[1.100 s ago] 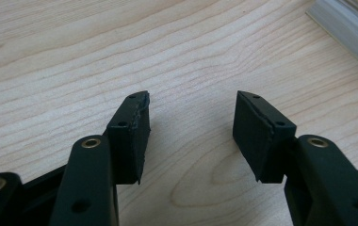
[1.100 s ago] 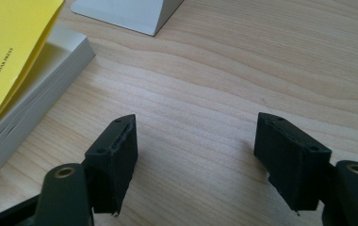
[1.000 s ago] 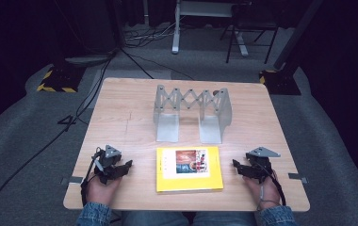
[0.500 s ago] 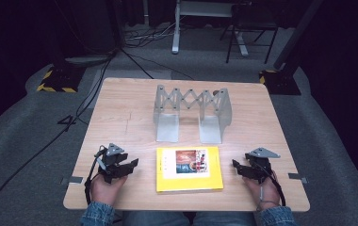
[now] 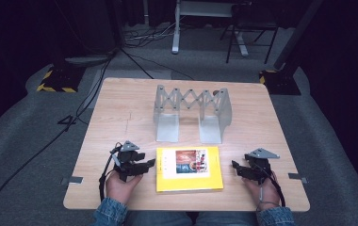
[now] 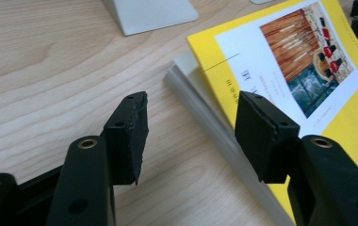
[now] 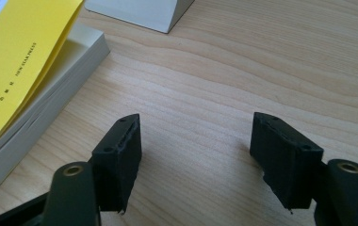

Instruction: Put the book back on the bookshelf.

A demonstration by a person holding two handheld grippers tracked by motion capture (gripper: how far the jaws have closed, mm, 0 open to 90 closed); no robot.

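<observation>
Book [image 5: 189, 169]: 1, yellow | hand-held grippers: 2, both apart | rack [image 5: 191, 113]: seemingly 1

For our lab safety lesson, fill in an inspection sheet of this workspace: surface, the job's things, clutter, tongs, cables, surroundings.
Surface: wooden table, tape tabs at both side edges.
Job's things: yellow book lying flat at the near edge; grey folding bookstand behind it, apart from it.
Clutter: nothing seen.
Tongs: left tongs open, by the book's left edge, nothing between the jaws; right tongs open, right of the book, apart from it.
Cables: one trails from each tool; black cables run over the floor at left.
Surroundings: grey carpet, dark room, striped stand bases, chair legs behind.
</observation>
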